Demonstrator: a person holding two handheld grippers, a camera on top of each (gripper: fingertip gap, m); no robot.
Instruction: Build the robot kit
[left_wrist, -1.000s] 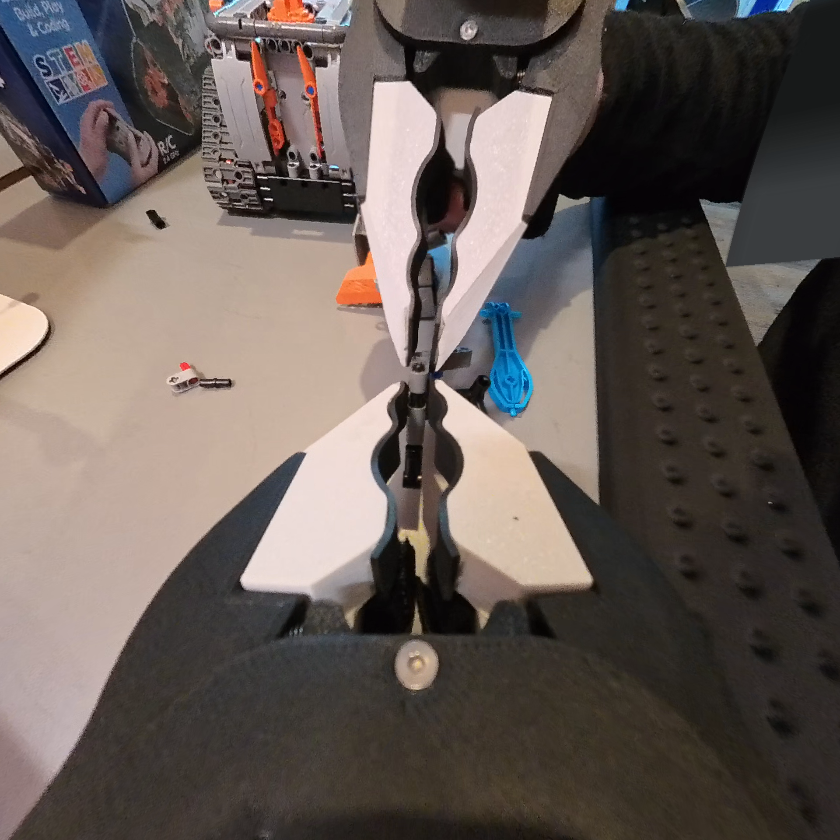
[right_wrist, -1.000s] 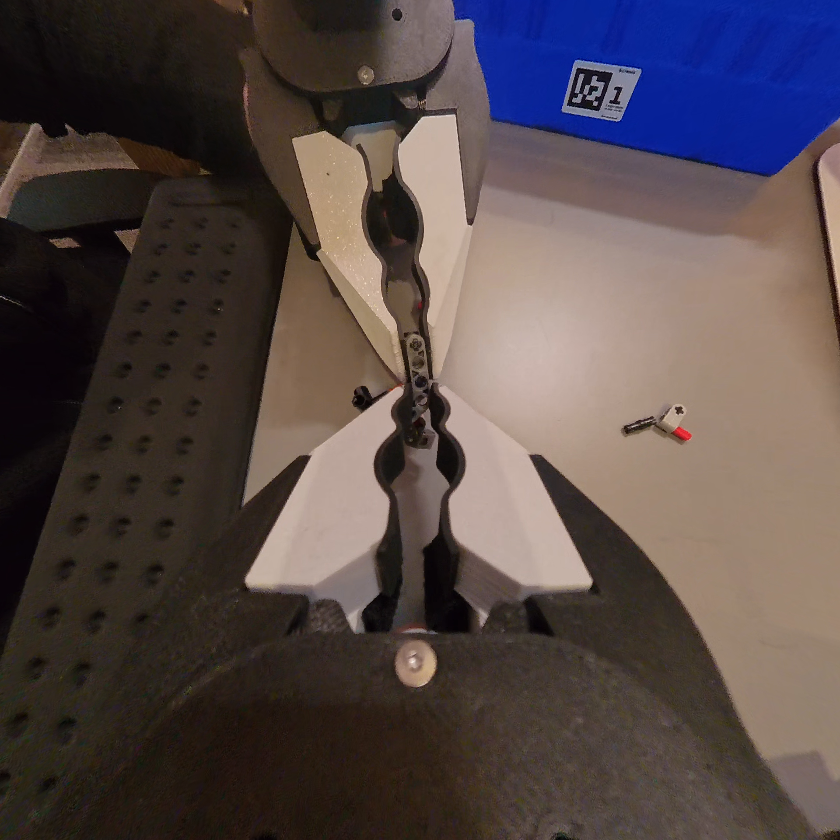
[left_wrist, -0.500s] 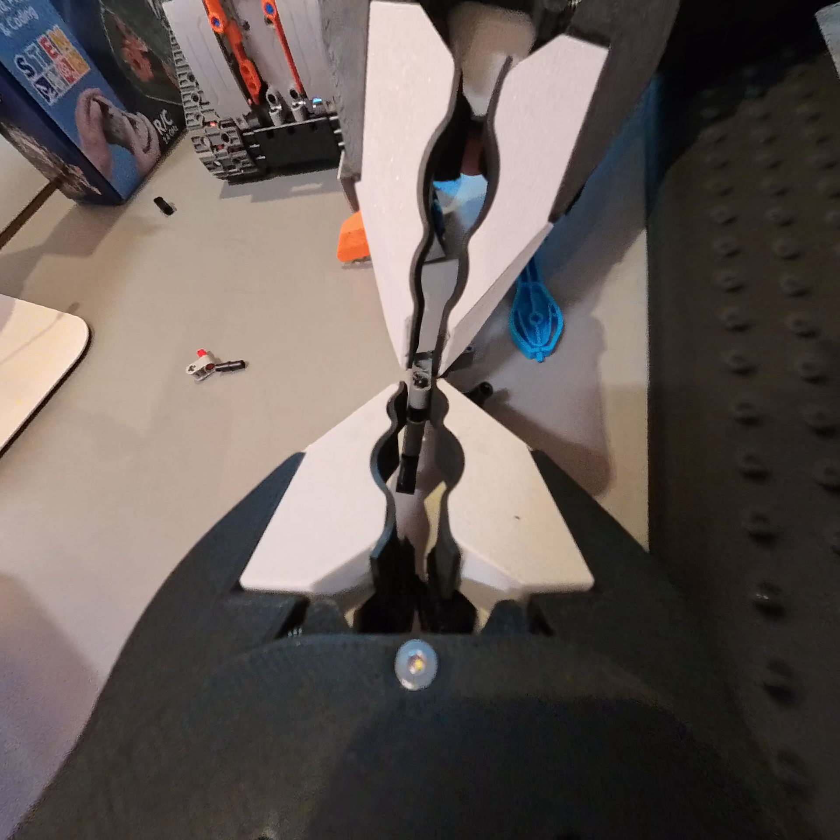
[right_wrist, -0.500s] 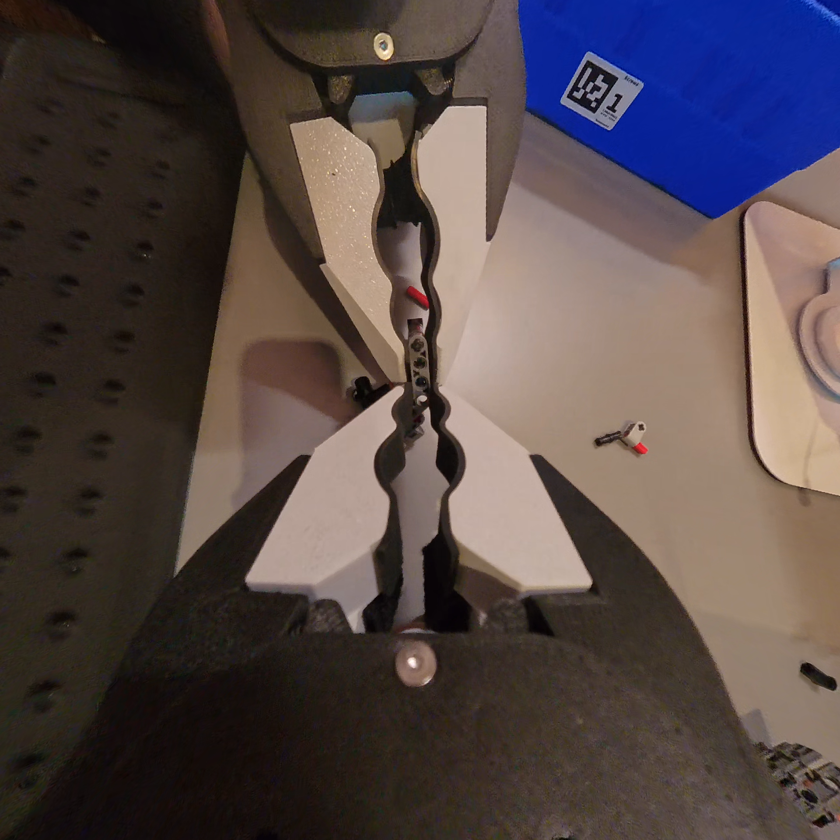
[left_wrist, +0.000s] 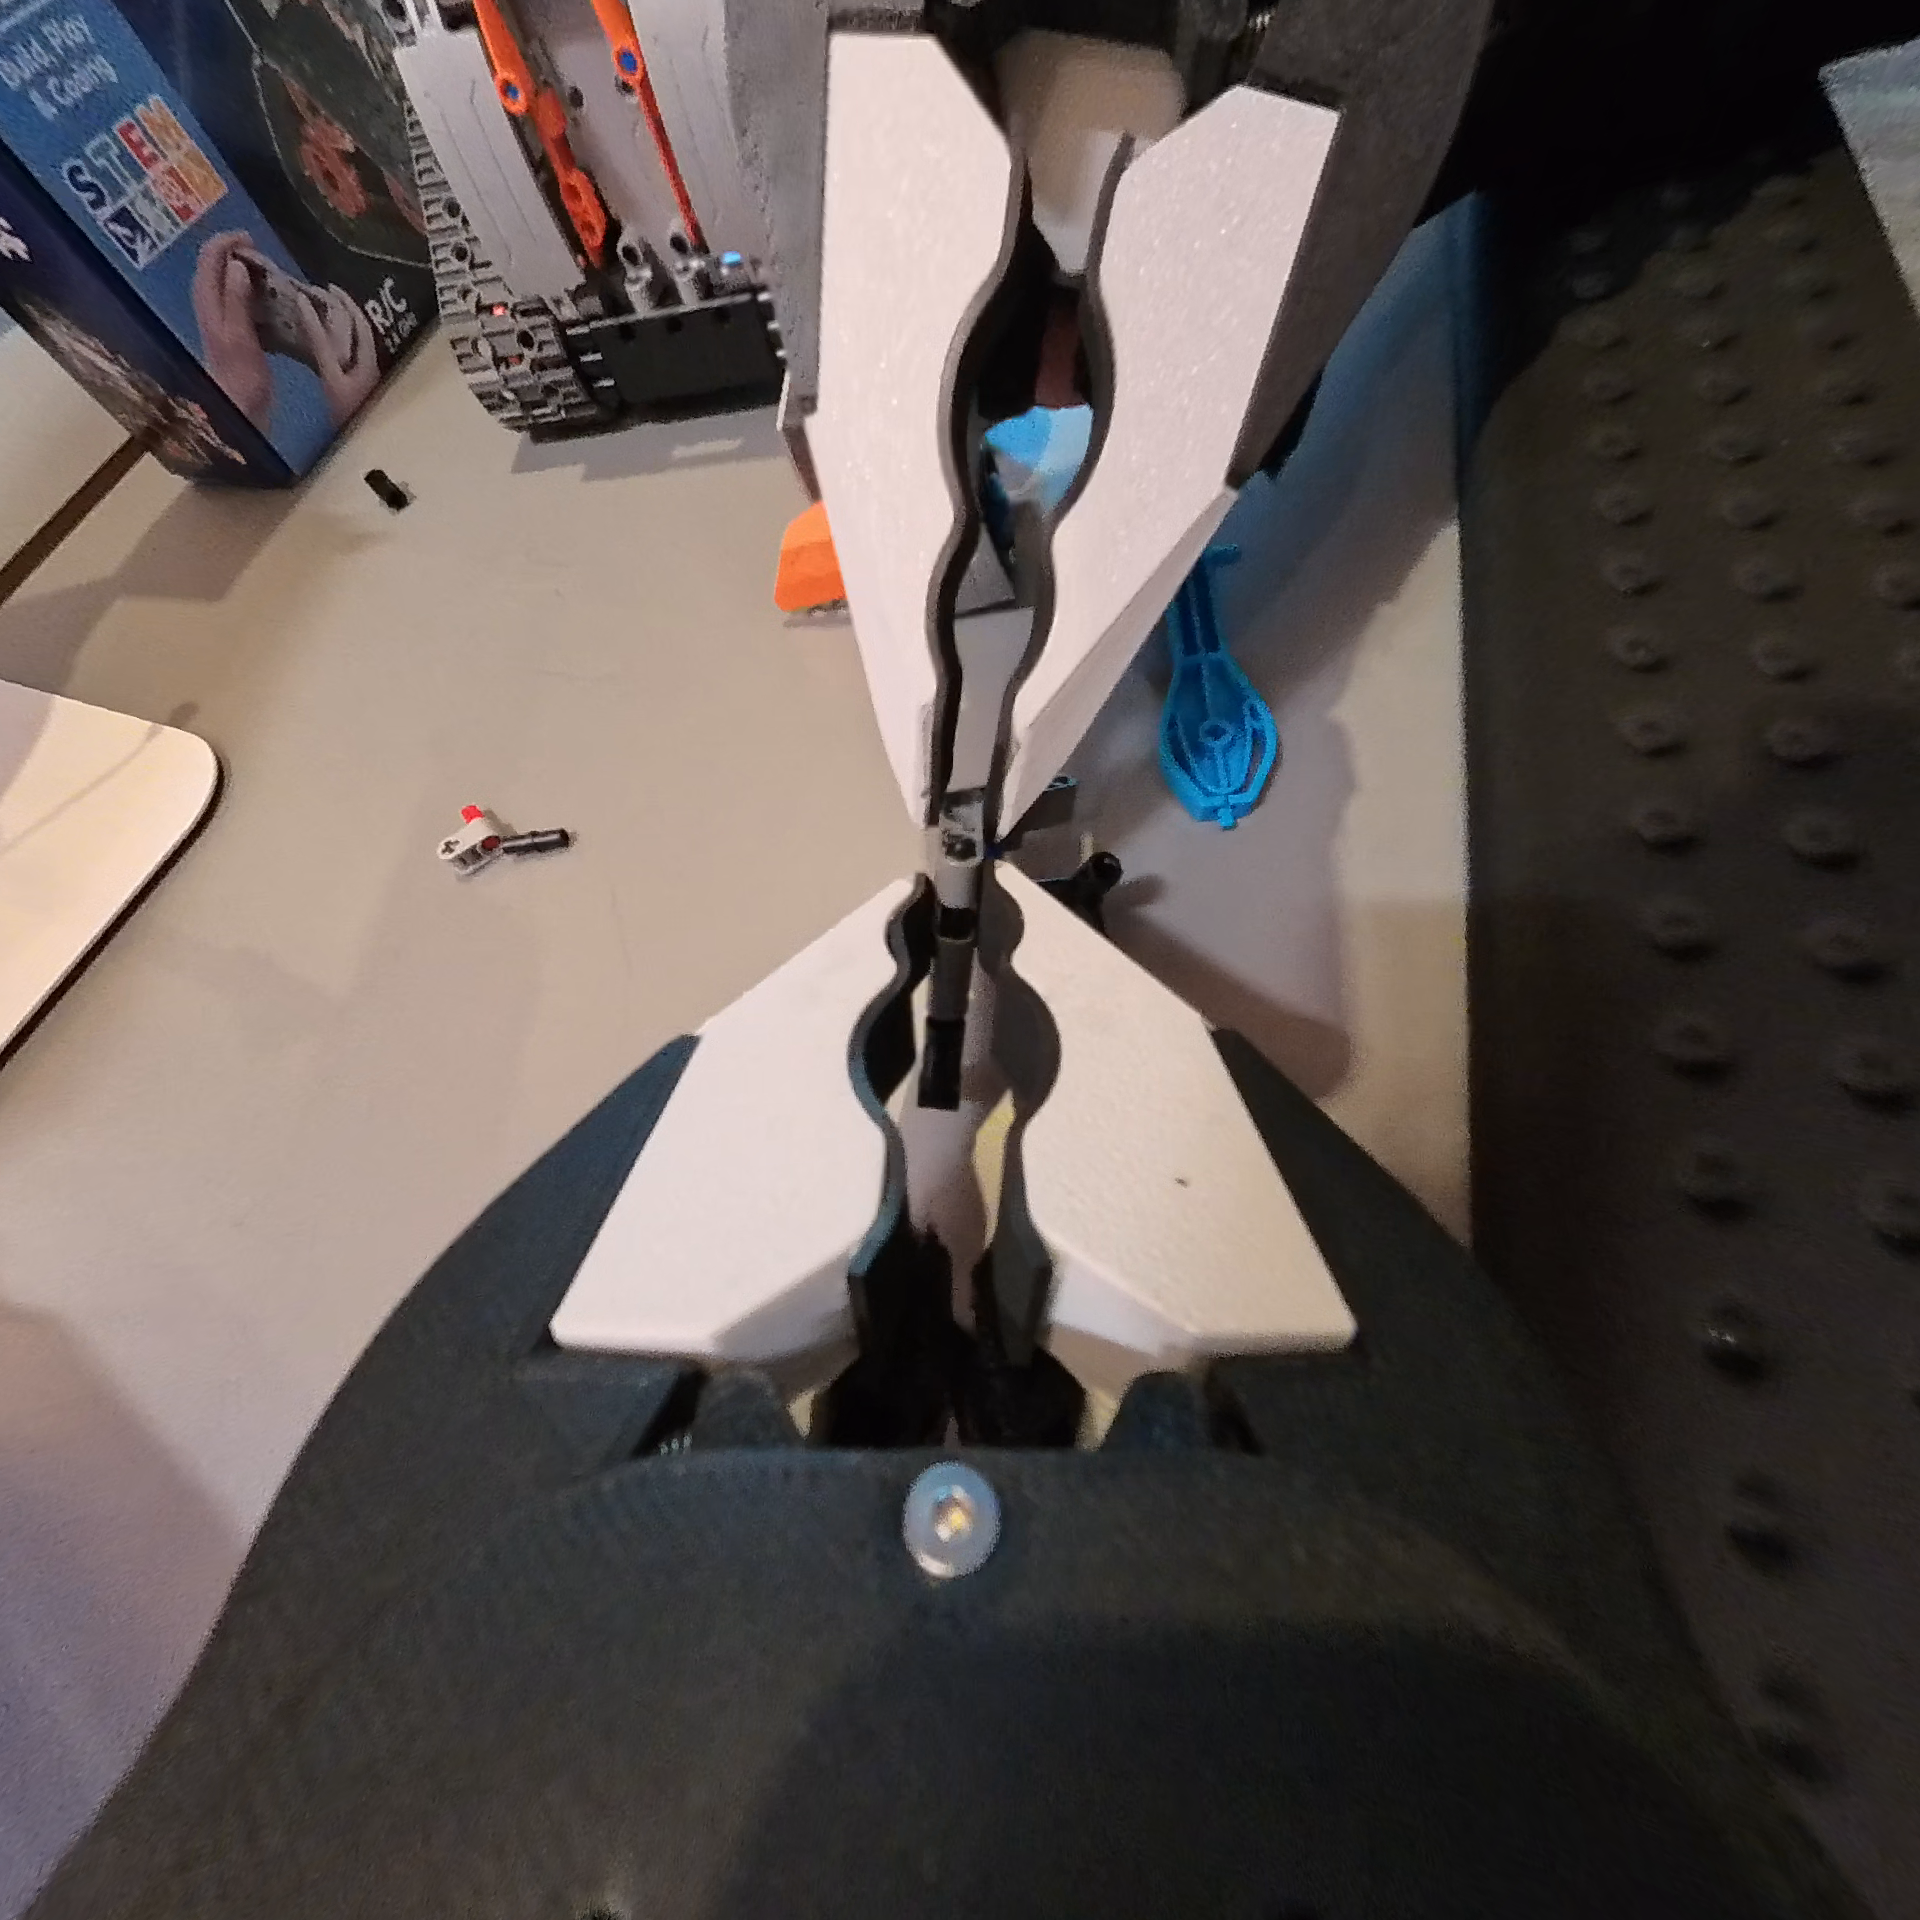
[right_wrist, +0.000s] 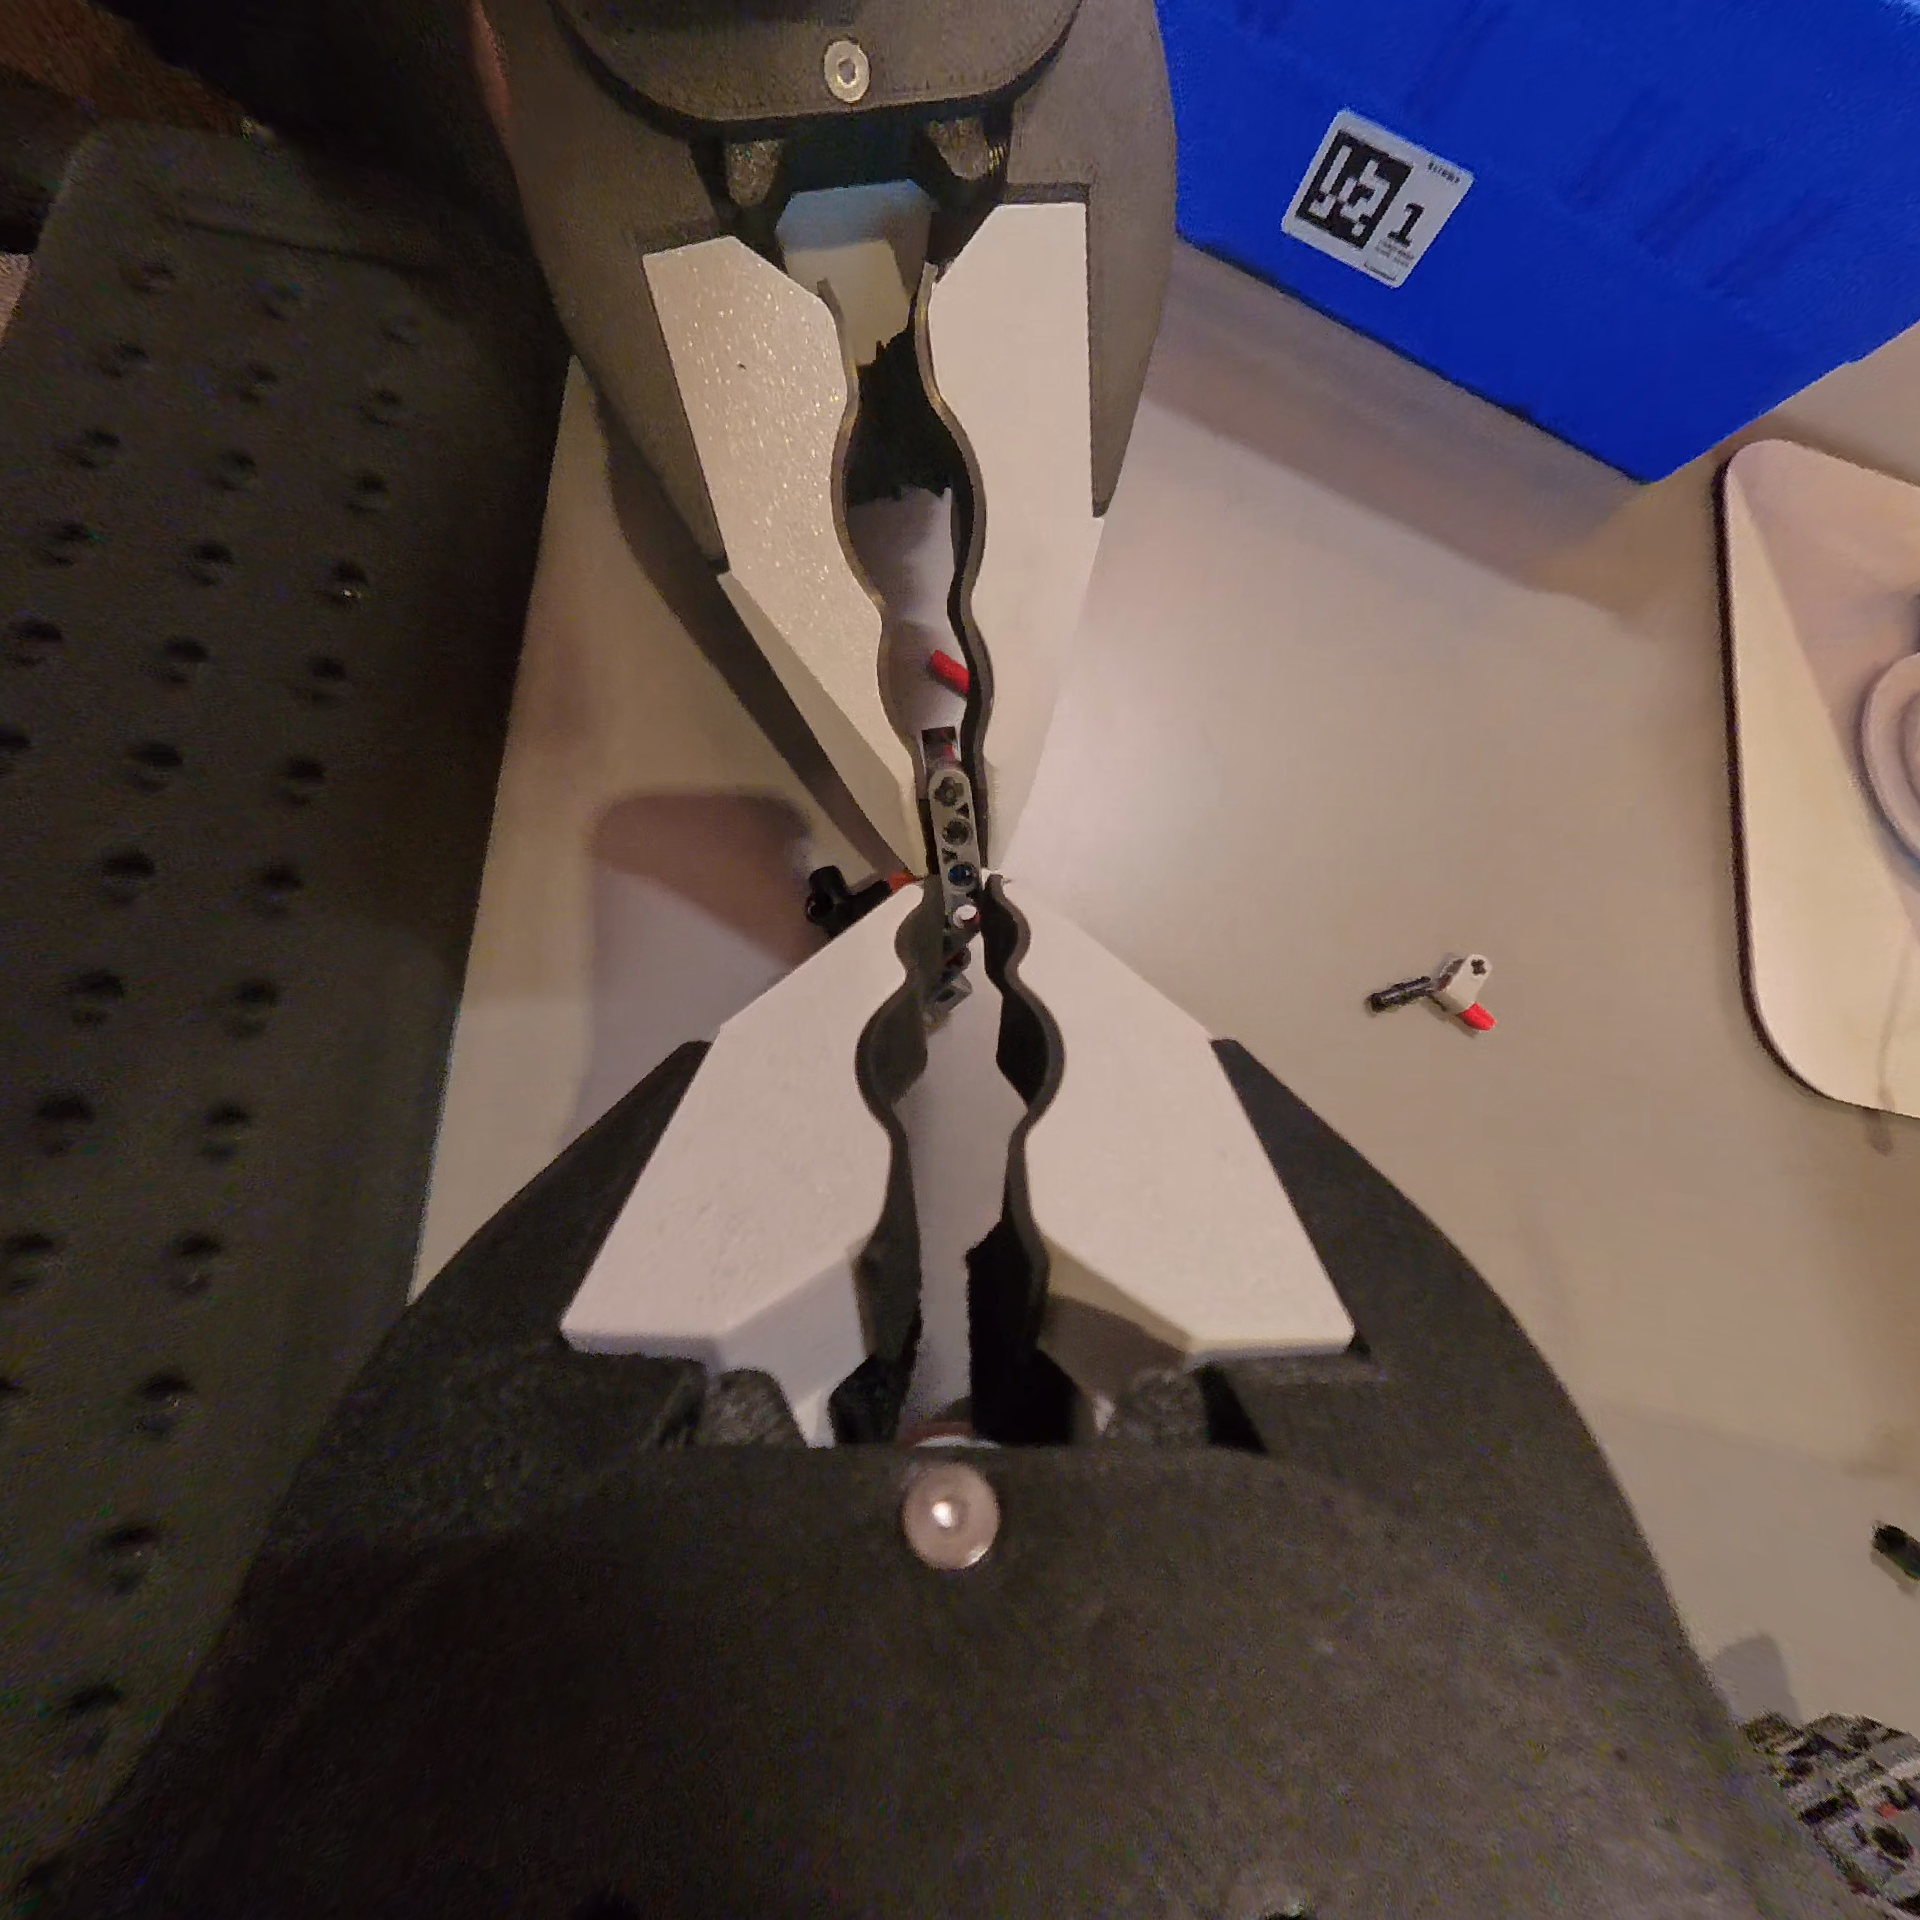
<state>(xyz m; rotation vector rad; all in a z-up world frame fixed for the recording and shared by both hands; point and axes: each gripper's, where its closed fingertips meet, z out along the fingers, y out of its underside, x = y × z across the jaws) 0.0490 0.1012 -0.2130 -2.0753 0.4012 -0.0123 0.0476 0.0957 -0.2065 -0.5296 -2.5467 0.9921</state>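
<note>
**Two grippers pinch one small beam between them**

Fingers of the left gripper (left_wrist: 956, 894) are closed nearly together on the near end of a thin grey plastic beam with a row of round holes (left_wrist: 951, 914), which stands edge-on in this view. From the other side, the right gripper (right_wrist: 961, 914) meets it tip to tip, its white fingers (right_wrist: 769, 1153) clamped on the opposite end of the same beam (right_wrist: 954, 842), held above the beige tabletop (left_wrist: 416, 1039).

On the table lie a small white connector with a red tip and black pin (right_wrist: 1439, 992), a blue plastic lever tool (left_wrist: 1210, 727) and an orange wedge piece (left_wrist: 805, 561). A blue bin bearing a square black-and-white marker (right_wrist: 1662, 208) stands behind; its inside is hidden. A printed blue cardboard box (left_wrist: 187, 260) stands closed beside a grey tracked brick-built vehicle (left_wrist: 582, 260).
</note>
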